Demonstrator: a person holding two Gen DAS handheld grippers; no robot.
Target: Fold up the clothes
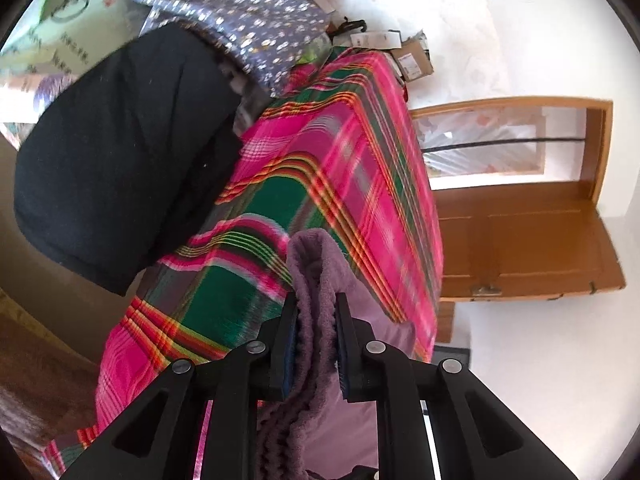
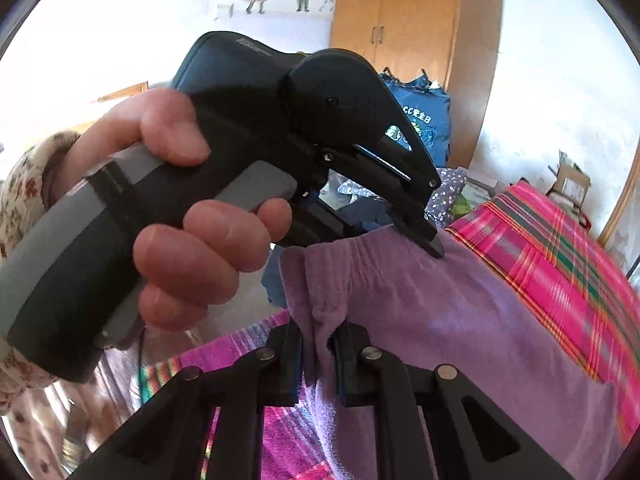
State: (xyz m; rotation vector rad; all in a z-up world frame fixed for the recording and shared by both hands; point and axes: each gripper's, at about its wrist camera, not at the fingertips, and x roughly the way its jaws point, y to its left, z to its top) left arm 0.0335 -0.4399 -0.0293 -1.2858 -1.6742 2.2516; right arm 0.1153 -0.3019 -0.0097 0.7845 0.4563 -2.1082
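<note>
A purple fleece garment [image 2: 460, 312] with a gathered elastic waistband hangs lifted over the bed. In the right wrist view my right gripper [image 2: 318, 332] is shut on a bunched fold at the waistband's left end. Further along the same edge, a person's hand [image 2: 200, 240] holds my left gripper [image 2: 434, 246], whose tips bite the waistband. In the left wrist view the left gripper [image 1: 316, 312] is shut on a thick roll of the purple garment [image 1: 312, 264], which drapes down behind the fingers.
A pink and green plaid sheet [image 1: 340, 160] covers the bed. A black garment [image 1: 120, 160] and a purple floral cloth [image 1: 240, 12] lie on it further back. A wooden door [image 1: 520, 220], a wardrobe [image 2: 400, 20] and a blue bag [image 2: 424, 120] stand around the bed.
</note>
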